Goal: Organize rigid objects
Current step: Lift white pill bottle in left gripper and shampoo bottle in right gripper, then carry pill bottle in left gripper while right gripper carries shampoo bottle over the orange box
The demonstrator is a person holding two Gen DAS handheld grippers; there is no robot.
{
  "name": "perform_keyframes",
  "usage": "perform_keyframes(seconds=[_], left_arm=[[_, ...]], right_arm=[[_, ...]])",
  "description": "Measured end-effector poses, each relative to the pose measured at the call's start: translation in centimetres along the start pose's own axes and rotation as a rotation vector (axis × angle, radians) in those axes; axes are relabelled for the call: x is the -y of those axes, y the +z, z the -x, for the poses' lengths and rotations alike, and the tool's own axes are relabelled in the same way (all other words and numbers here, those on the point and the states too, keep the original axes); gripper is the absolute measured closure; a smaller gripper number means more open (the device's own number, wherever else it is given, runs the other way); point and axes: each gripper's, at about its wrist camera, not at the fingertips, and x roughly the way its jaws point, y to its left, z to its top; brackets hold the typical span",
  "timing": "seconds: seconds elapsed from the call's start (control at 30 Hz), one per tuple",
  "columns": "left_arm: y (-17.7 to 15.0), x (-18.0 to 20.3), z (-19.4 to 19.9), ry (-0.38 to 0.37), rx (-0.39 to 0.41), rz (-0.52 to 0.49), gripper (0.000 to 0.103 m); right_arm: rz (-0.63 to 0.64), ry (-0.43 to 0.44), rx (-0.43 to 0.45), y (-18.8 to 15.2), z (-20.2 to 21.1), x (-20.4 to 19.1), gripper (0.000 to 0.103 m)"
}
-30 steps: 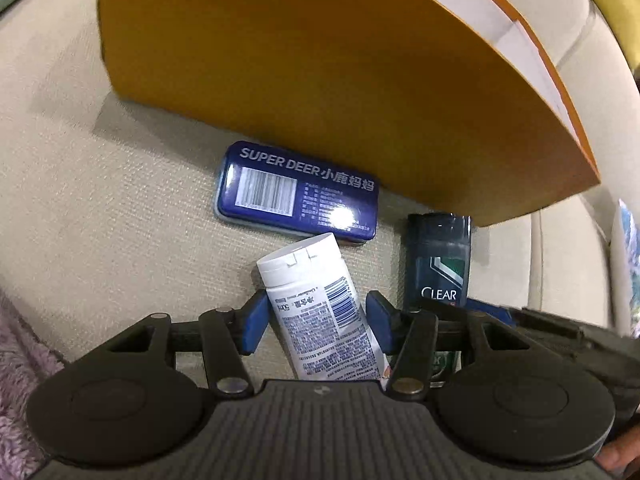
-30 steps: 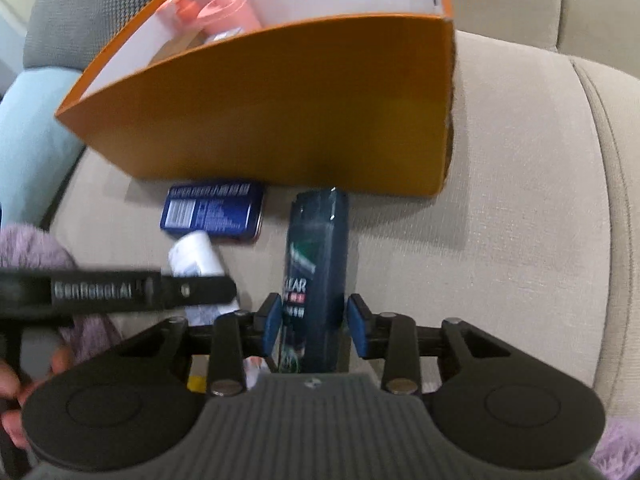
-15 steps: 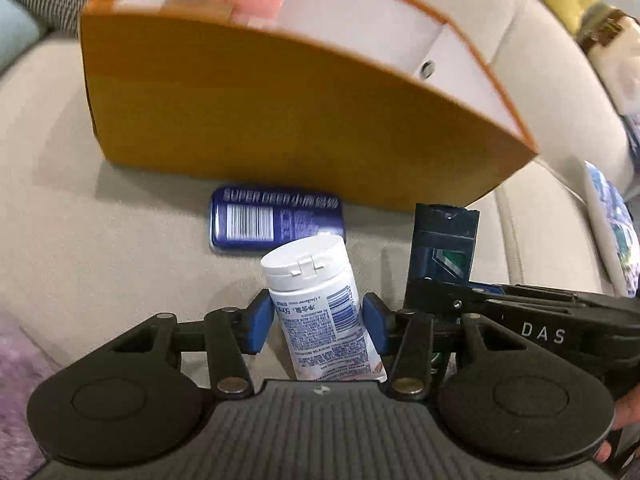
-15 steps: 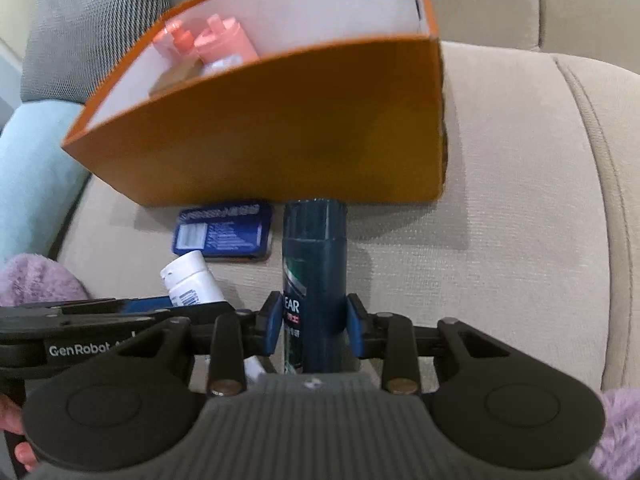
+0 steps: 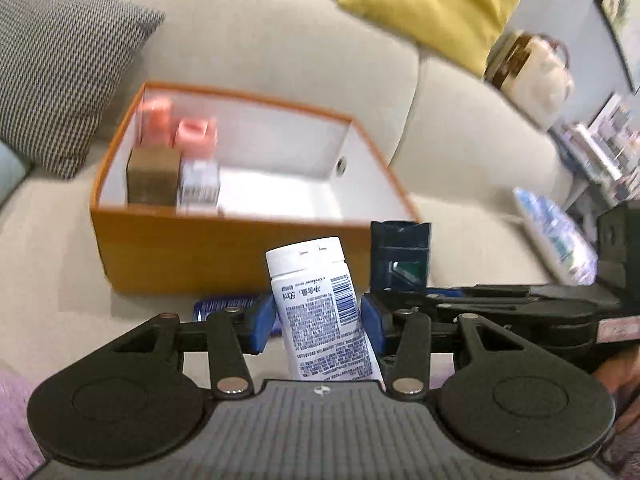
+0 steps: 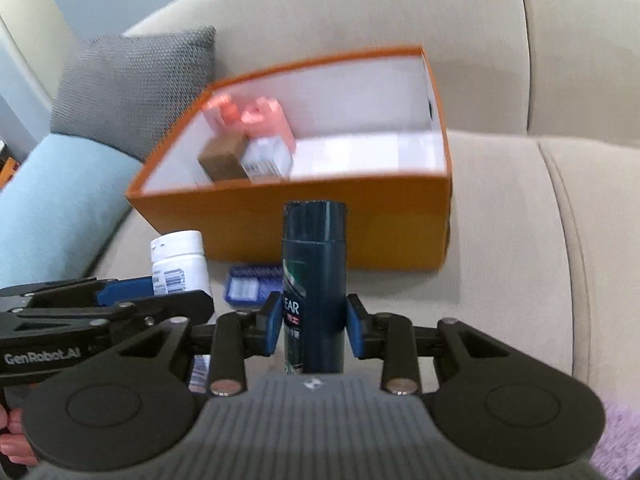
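My left gripper (image 5: 320, 322) is shut on a white tube-bottle with a barcode (image 5: 320, 300), held above the sofa seat; it also shows in the right wrist view (image 6: 180, 264). My right gripper (image 6: 314, 326) is shut on a dark blue CLEAR bottle (image 6: 314, 264), also seen in the left wrist view (image 5: 400, 256). An orange box with a white inside (image 5: 240, 248) (image 6: 360, 216) stands ahead and holds pink bottles (image 5: 196, 136), a brown box (image 5: 152, 176) and a white box (image 5: 200, 184) at its left end. A blue tin (image 6: 252, 284) (image 5: 224, 306) lies on the seat before the box.
The beige sofa seat (image 6: 520, 280) spreads right of the box. A grey patterned cushion (image 5: 52, 64) and a light blue cushion (image 6: 52, 208) sit at the left, a yellow cushion (image 5: 432, 4) at the back. Purple fuzzy fabric (image 5: 16, 416) lies at the near left.
Both grippers have risen with their bottles, from level with the seat to above the box rim, so the box's inside now shows. The blue tin stays on the seat.
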Motion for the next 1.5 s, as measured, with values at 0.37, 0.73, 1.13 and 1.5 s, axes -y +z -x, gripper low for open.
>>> perform_keyframes(seconds=[0.37,0.73,1.13,1.5], left_arm=[[9.5,-0.9,-1.0,-0.059,0.065,-0.001,0.074],[13.5,-4.6,-11.4,-0.027,-0.027,0.082,0.076],[13.0,-6.9,-19.5,0.065,-0.108,0.219,0.076],[13.3,-7.0,-23.5,0.129,-0.151,0.244,0.074]], right_arm=[[0.039,0.081,0.097,8.3,1.8,-2.0,0.068],[0.002,0.022,0.0,14.6,-6.3,-0.2,0.068],[-0.02,-0.069,-0.227,15.3,-14.7,2.9,0.069],[-0.051,-0.093,-0.277,16.7,-18.9,3.8,0.069]])
